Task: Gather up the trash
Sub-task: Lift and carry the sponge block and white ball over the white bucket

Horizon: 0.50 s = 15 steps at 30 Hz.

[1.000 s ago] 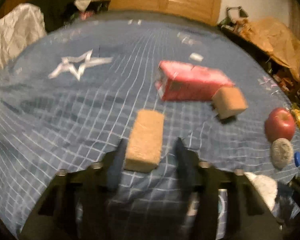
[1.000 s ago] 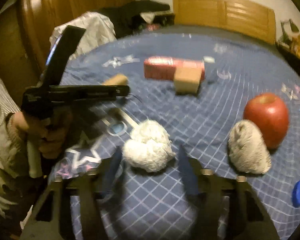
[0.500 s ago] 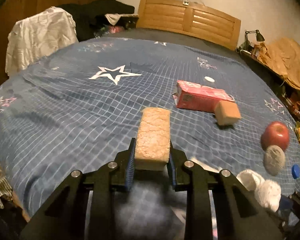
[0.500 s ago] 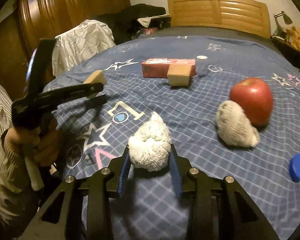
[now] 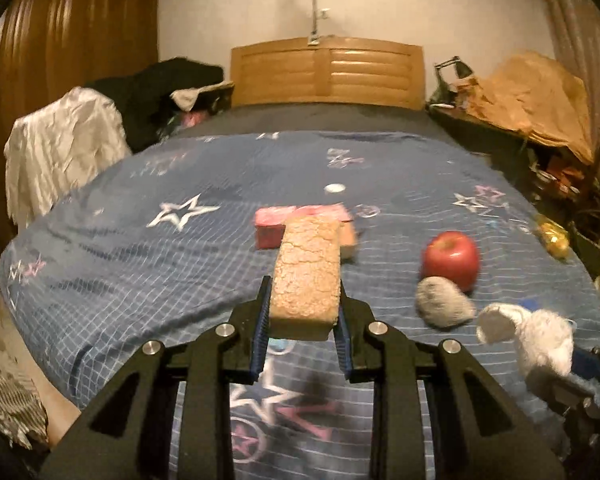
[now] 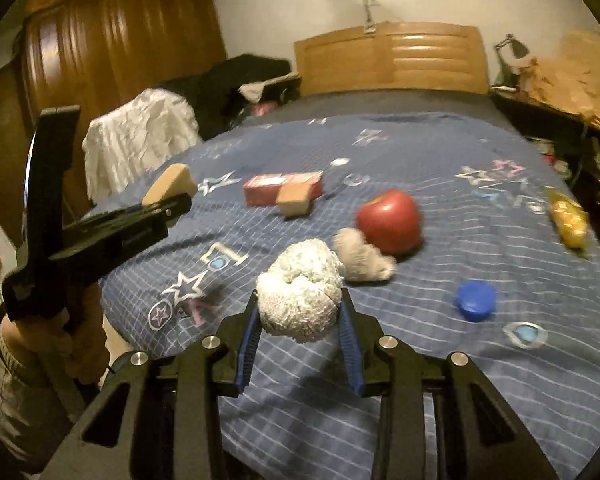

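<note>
In my left wrist view, my left gripper is clamped on a tan sponge block held low in the centre of the frame, above the blue star-patterned bedspread; behind it lies a red carton, and to the right a red apple with a grey wad just beside it. In my right wrist view, my left hand shows at the left edge, and my right gripper squeezes a white crumpled wad at lower centre, with a blue cap to its right and a yellow wrapper near the right edge.
</note>
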Each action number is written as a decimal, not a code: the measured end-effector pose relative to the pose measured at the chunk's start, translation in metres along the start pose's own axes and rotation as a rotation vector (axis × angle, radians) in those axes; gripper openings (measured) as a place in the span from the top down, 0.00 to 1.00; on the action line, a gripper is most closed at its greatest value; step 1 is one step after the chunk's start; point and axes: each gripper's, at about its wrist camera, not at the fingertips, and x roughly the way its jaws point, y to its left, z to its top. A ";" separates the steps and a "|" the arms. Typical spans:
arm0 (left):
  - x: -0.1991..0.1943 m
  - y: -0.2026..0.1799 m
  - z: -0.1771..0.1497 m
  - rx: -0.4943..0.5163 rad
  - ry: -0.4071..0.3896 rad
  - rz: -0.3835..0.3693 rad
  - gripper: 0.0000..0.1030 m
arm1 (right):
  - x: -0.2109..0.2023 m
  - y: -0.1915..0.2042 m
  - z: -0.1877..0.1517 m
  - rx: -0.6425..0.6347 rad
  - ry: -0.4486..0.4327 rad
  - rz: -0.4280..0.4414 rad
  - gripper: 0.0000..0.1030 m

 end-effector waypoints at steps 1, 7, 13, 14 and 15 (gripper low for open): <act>-0.002 -0.006 0.000 0.010 -0.006 -0.004 0.75 | -0.010 -0.005 0.000 0.010 -0.013 -0.008 0.63; -0.017 -0.045 0.003 0.073 -0.028 -0.047 0.75 | -0.053 -0.038 -0.007 0.085 -0.074 -0.062 0.63; -0.032 -0.085 0.006 0.129 -0.056 -0.098 0.75 | -0.086 -0.071 -0.016 0.155 -0.120 -0.113 0.63; -0.034 -0.094 0.005 0.142 -0.061 -0.110 0.75 | -0.093 -0.076 -0.018 0.165 -0.131 -0.122 0.63; -0.035 -0.099 0.005 0.148 -0.063 -0.118 0.75 | -0.099 -0.081 -0.020 0.172 -0.140 -0.130 0.63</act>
